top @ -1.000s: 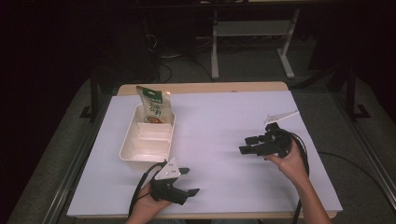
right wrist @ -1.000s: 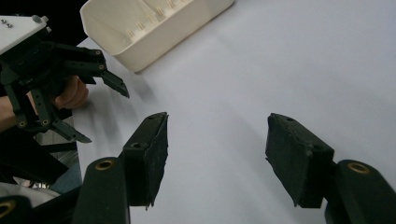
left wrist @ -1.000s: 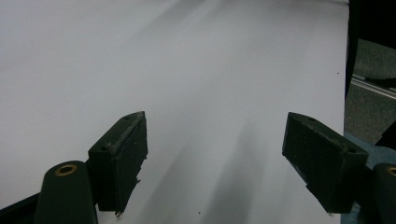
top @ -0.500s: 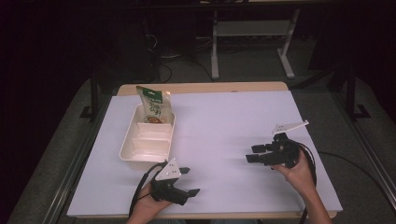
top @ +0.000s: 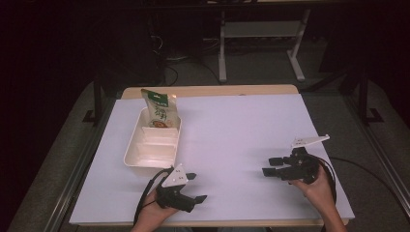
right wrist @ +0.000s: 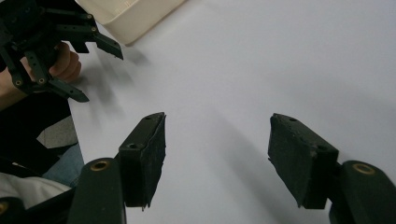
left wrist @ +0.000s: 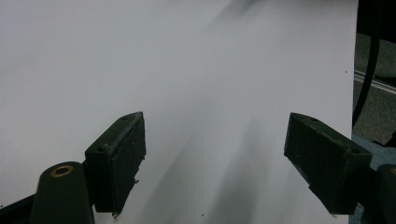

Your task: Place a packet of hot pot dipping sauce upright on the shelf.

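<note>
Both tools hover near the table's (top: 232,125) front edge with jaws spread and empty: the left tool (top: 193,187) just beside the white tray (top: 133,157), the right tool (top: 271,166) well apart across bare white surface. A green pouch (top: 160,110) stands in the tray's far compartment, seemingly leaning on its wall, and dark floor surrounds the table.

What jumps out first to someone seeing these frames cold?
The green snack bag standing in the far end of the cream divided tray, at the left of the white table. Next, the two hand-held grippers near the front edge: the left gripper just in front of the tray, the right gripper toward the right side. Both have jaws wide open and hold nothing.
</note>
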Demonstrator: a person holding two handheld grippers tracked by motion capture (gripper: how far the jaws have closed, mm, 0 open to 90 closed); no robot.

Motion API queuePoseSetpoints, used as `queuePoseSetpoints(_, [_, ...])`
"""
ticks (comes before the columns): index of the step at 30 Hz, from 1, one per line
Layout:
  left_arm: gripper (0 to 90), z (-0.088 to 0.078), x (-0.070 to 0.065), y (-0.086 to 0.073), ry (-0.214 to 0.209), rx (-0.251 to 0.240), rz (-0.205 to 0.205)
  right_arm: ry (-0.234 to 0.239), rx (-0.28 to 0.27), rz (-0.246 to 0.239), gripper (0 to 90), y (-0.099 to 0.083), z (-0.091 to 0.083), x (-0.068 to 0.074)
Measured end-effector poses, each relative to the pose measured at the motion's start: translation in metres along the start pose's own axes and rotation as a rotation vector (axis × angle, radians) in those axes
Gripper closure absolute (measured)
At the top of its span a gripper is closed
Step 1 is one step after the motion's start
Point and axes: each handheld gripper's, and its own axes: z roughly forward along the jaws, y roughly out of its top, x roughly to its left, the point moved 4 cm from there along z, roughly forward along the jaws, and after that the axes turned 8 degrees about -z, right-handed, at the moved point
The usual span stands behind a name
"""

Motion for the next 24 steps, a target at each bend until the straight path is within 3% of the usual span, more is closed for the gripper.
queuePoseSetpoints(12, [19.9, 0.002, -0.002, -0.001, 0.007, 0.011, 0.011, -0.037, -0.027, 0.023, 34.4, -0.023, -0.014, 0.0])
queuePoseSetpoints(24, [19.6, 0.005, -0.003, -0.001, 0.008, 0.018, 0.01, -0.068, -0.059, 0.028, 32.3, -0.049, -0.024, 0.011])
